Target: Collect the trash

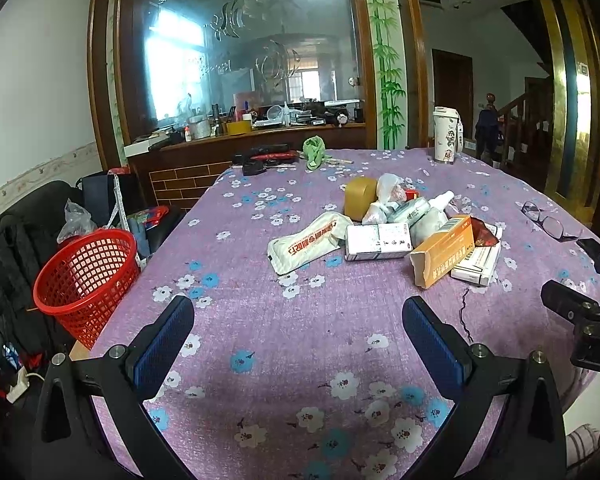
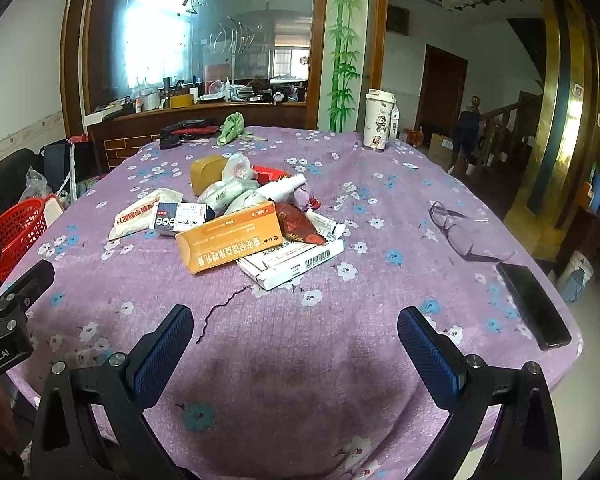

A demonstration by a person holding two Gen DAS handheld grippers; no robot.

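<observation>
Purple flowered cloth covered the table, and the trash sat heaped near its middle. An orange carton lay on top at the near side of the heap, tilted across a white box with a barcode. Beside the carton were a small white-and-blue box, a crumpled white packet, a dark red wrapper, a tan box and several soft white pouches and tubes too jumbled to tell apart.

Off the table edge, well away from the heap on the packet's side, stood a red mesh basket, upright and open-mouthed, which looked like the place for the trash. On the heap's opposite side lay spectacles and a black phone; beyond it stood a white tumbler and a green cloth. None of these seemed to be rubbish.

The left claw and the right claw both hung spread wide over bare cloth, short of the heap, holding nothing.

A clean start would probably be the orange carton: uppermost, stiff and nearest. Pinching it across its narrow width should keep the boxes beneath from dragging along.
</observation>
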